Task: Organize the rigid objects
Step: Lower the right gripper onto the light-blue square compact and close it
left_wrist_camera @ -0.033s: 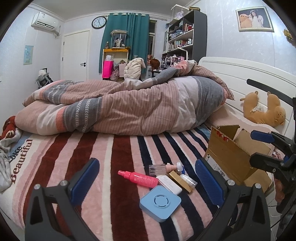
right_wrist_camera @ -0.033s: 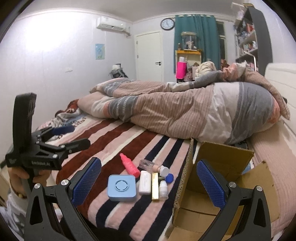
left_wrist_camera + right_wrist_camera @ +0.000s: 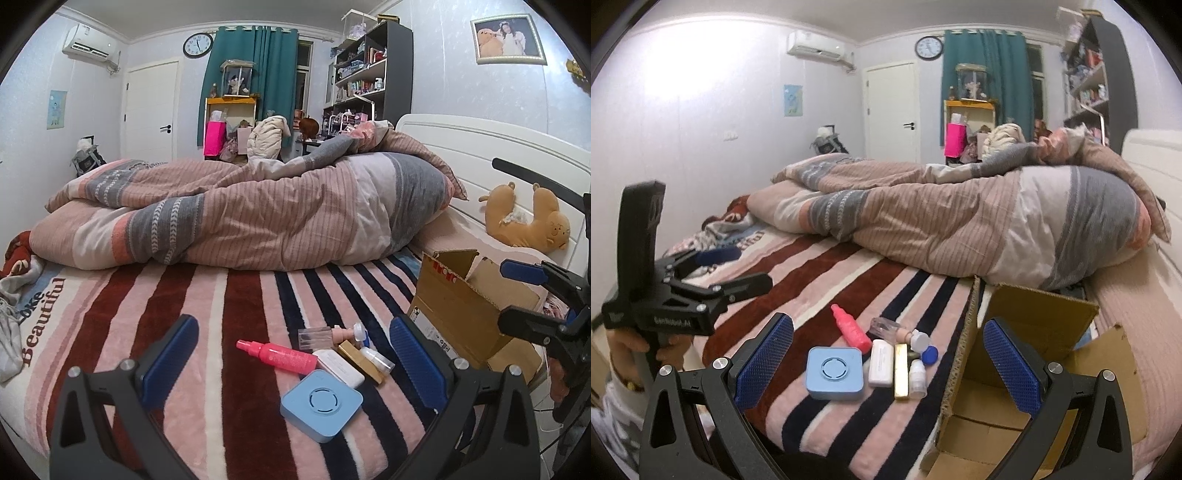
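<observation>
Small items lie in a cluster on the striped blanket: a blue square case (image 3: 320,405) (image 3: 834,372), a pink spray bottle (image 3: 282,354) (image 3: 851,329), a white case (image 3: 880,363), a gold bar (image 3: 901,370), a small white bottle (image 3: 917,379), a clear bottle (image 3: 884,327) and a blue cap (image 3: 929,355). An open cardboard box (image 3: 458,310) (image 3: 1015,373) stands right of them. My left gripper (image 3: 293,363) is open, just short of the cluster. My right gripper (image 3: 888,363) is open, above the near edge of the bed, straddling the cluster and the box's left wall.
A bunched striped duvet (image 3: 240,214) fills the far half of the bed. A plush bear (image 3: 528,218) lies by the white headboard (image 3: 480,147). Crumpled clothes (image 3: 11,295) sit at the left edge. The right gripper shows in the left wrist view (image 3: 535,295), the left gripper in the right wrist view (image 3: 713,269).
</observation>
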`<state>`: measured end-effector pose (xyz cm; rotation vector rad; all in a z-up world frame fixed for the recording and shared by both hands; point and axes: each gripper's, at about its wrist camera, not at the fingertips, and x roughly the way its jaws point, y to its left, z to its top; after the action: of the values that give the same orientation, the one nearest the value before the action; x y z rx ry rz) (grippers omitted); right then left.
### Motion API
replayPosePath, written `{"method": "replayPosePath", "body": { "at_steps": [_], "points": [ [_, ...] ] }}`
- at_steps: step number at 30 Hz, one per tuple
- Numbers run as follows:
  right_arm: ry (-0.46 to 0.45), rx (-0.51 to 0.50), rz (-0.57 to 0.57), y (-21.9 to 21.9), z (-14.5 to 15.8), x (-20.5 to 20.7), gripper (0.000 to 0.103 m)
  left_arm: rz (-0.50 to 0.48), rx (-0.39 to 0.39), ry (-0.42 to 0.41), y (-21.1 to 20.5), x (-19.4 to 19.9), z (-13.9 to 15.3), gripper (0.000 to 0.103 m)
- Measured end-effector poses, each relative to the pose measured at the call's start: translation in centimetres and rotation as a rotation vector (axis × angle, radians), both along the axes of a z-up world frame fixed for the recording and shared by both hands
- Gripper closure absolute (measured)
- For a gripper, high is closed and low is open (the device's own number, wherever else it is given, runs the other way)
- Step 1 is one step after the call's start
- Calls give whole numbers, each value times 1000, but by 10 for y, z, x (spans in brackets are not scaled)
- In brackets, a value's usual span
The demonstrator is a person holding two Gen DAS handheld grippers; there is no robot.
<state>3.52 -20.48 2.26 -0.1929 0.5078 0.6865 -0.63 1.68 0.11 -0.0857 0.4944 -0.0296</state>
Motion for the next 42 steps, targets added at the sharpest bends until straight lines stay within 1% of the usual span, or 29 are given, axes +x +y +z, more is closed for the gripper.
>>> {"method": "replayPosePath", "body": {
  "at_steps": [3, 8, 10, 11, 12, 14, 17, 19, 22, 23, 26, 28, 32, 35, 37, 40, 42],
  "points": [
    [3, -34, 15, 14, 2, -2, 0, 6, 0, 5, 11, 0, 1, 0],
    [-2, -91, 101, 51, -4, -5, 0, 33, 7, 14, 32, 0, -2, 0],
    [18, -109, 140, 68, -12, -4, 10, 43, 5, 19, 41, 1, -6, 0],
    [35, -121, 155, 76, -17, -3, 17, 48, 5, 26, 46, 2, -7, 0],
    [51, -137, 167, 84, -23, -1, 23, 55, 7, 34, 51, 2, -10, 0],
    [91, -178, 192, 100, -40, 3, 28, 61, 15, 45, 58, 4, -15, 0],
    [201, -231, 221, 117, -73, 16, 28, 70, 22, 64, 68, 6, -24, 0],
    [262, -266, 216, 123, -92, 24, 28, 67, 18, 78, 74, 8, -31, 0],
    [340, -319, 201, 128, -120, 36, 24, 67, 23, 103, 79, 11, -44, 1],
    [363, -336, 197, 129, -127, 40, 21, 68, 32, 111, 80, 12, -48, 1],
    [419, -366, 190, 130, -144, 50, 21, 62, 61, 136, 78, 17, -59, 1],
    [452, -376, 193, 132, -153, 56, 21, 56, 53, 143, 78, 19, -65, 1],
    [480, -395, 190, 138, -164, 66, 21, 40, 21, 135, 79, 23, -75, 1],
    [502, -389, 204, 144, -170, 72, 20, 41, 31, 153, 77, 28, -80, 1],
    [510, -400, 210, 149, -175, 77, 24, 38, 36, 169, 75, 31, -82, 1],
    [504, -419, 220, 153, -180, 79, 25, 6, 2, 213, 76, 38, -87, 1],
    [473, -420, 226, 154, -178, 76, 25, -20, -26, 238, 75, 41, -89, 1]
  ]
}}
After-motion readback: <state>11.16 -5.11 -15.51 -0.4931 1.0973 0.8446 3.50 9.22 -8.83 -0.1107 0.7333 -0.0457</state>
